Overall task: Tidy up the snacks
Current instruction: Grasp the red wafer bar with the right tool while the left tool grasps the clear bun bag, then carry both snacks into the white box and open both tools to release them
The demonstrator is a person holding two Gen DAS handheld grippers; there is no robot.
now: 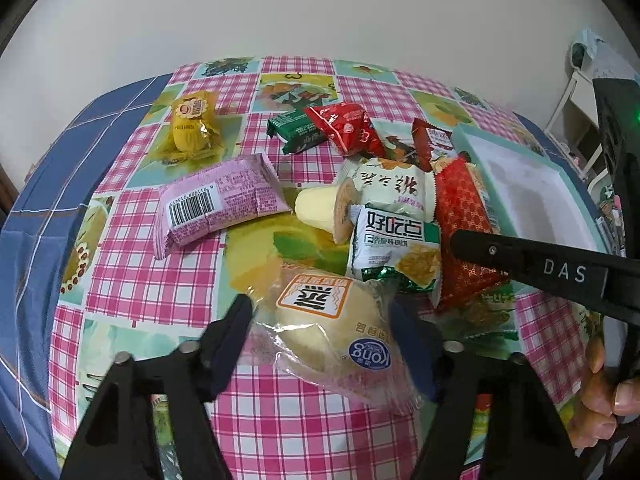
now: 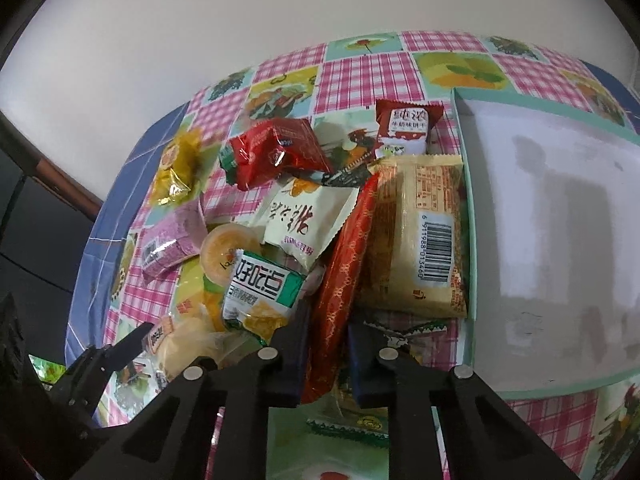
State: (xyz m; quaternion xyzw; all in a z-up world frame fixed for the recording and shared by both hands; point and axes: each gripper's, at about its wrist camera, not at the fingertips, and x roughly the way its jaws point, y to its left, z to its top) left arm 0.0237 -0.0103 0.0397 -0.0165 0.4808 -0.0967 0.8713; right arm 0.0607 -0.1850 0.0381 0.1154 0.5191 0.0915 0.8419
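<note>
While the left claw [image 1: 324, 332] pinches a clear-wrapped bun [image 1: 336, 320] between its two fingers, near the front edge of the worktop [image 1: 160, 280], the right claw [image 2: 326, 356] is pressed onto the near end of a long red packet [image 2: 344, 264], which stands on its edge. Just right of that red packet lies a yellow packet [image 2: 420, 240] with a barcode, flat against the left wall of a pale green box [image 2: 468, 208] with a white inside. Left of the red packet sit a white and green biscuit pack [image 2: 260, 296], a cream packet [image 2: 308, 220] with dark lettering and a round jelly cup [image 2: 224, 252], all touching in one heap. Farther back lie a puffed red bag [image 2: 276, 152] and a small red and white pack [image 2: 404, 128]. Well to the left, apart from the heap, are a pink packet [image 1: 216, 204] with a barcode and, beyond it, a yellow wrapped sweet [image 1: 192, 128]. A green packet [image 1: 296, 132] lies partly under the red bag. The worktop wears a pink checked cloth.
</note>
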